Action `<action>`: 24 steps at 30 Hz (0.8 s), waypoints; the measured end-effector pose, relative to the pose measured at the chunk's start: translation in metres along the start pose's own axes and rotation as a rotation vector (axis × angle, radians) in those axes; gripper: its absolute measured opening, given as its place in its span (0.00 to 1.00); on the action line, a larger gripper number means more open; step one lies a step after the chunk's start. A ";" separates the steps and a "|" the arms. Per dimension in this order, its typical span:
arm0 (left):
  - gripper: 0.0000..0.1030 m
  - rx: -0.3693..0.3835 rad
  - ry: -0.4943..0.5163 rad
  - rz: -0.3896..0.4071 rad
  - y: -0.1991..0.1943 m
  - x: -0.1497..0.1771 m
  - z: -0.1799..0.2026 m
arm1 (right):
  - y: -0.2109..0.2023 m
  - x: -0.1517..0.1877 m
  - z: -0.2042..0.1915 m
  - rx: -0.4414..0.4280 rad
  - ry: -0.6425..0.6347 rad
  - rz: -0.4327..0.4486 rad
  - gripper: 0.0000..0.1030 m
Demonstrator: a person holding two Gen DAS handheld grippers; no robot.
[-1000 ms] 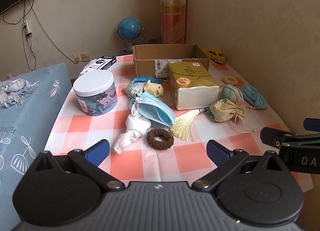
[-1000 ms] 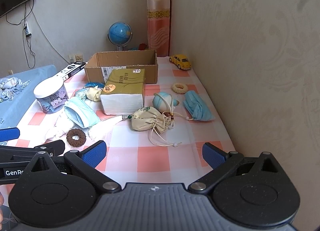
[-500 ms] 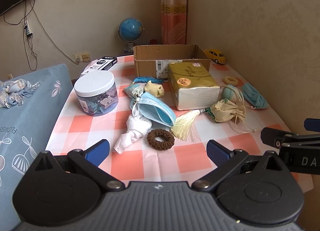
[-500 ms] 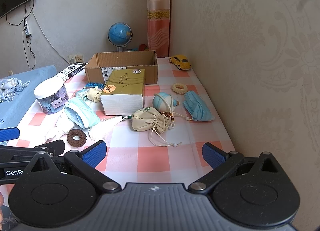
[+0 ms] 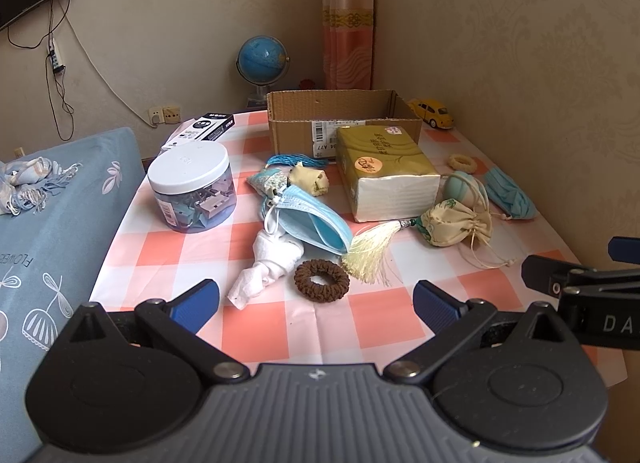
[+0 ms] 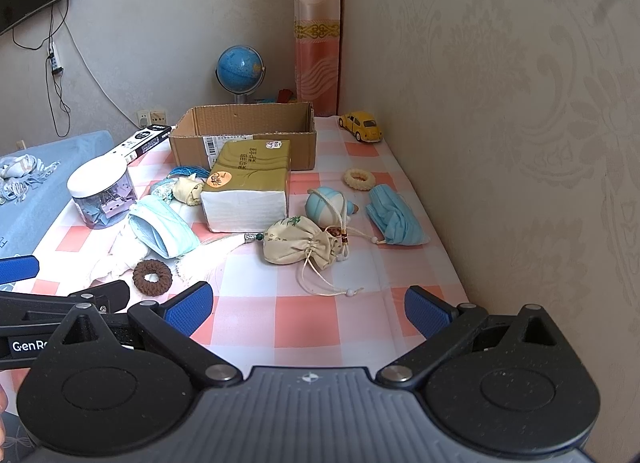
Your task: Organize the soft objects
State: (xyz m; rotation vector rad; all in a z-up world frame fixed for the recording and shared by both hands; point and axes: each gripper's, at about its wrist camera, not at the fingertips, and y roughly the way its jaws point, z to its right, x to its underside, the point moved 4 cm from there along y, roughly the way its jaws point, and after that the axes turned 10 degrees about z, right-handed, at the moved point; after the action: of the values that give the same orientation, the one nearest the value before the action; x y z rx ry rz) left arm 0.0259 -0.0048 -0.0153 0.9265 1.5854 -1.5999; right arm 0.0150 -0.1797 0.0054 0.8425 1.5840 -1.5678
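Note:
Soft items lie scattered on the checked tablecloth [image 5: 256, 327]: a brown scrunchie [image 5: 321, 279] [image 6: 152, 276], a white cloth [image 5: 269, 269], a blue face mask [image 5: 312, 223] [image 6: 162, 227], a cream drawstring pouch [image 5: 456, 225] [image 6: 298, 245] with a tassel [image 5: 370, 249], a folded blue mask [image 6: 396, 215] and a cream scrunchie [image 6: 359, 179]. An open cardboard box [image 5: 340, 119] [image 6: 244, 135] stands at the back. My left gripper [image 5: 316, 303] hovers open near the front edge, short of the brown scrunchie. My right gripper [image 6: 308, 305] is open too, in front of the pouch. Both hold nothing.
A tissue pack [image 5: 384, 175] sits in front of the box. A clear jar of clips with a white lid [image 5: 190, 187] stands at the left. A yellow toy car [image 6: 362, 126], a globe [image 5: 262, 59] and a black-and-white carton [image 5: 210, 127] are at the back. A wall [image 6: 520, 123] borders the right side.

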 end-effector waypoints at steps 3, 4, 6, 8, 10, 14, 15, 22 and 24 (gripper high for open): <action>0.99 -0.002 0.004 0.004 0.000 0.000 0.000 | 0.000 0.000 0.000 -0.001 0.000 -0.001 1.00; 0.99 0.000 0.007 0.004 0.000 0.000 -0.001 | 0.000 0.000 -0.001 -0.001 -0.002 -0.002 1.00; 0.99 0.007 0.009 0.004 0.001 0.000 0.000 | 0.000 0.000 0.000 -0.004 -0.006 -0.001 1.00; 0.99 0.014 0.010 0.005 0.004 0.000 0.000 | 0.001 -0.001 0.000 -0.005 -0.010 -0.001 1.00; 0.99 0.016 0.013 0.007 0.006 0.000 0.001 | 0.002 -0.001 0.000 -0.001 -0.014 0.000 1.00; 0.99 0.020 0.037 0.032 0.008 -0.002 0.004 | 0.004 -0.001 -0.003 -0.003 -0.030 0.006 1.00; 0.99 0.025 0.041 0.038 0.008 -0.002 0.003 | 0.006 -0.002 -0.003 -0.006 -0.033 0.007 1.00; 0.99 0.080 0.044 0.047 0.019 0.000 -0.003 | 0.015 -0.003 -0.009 -0.038 -0.064 0.020 1.00; 0.99 0.100 0.051 0.043 0.024 0.003 -0.005 | 0.019 -0.003 -0.012 -0.052 -0.077 0.020 1.00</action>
State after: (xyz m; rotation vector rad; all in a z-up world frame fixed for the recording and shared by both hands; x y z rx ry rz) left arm 0.0454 0.0001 -0.0299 1.0550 1.5213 -1.6495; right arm 0.0325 -0.1667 -0.0021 0.7592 1.5500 -1.5207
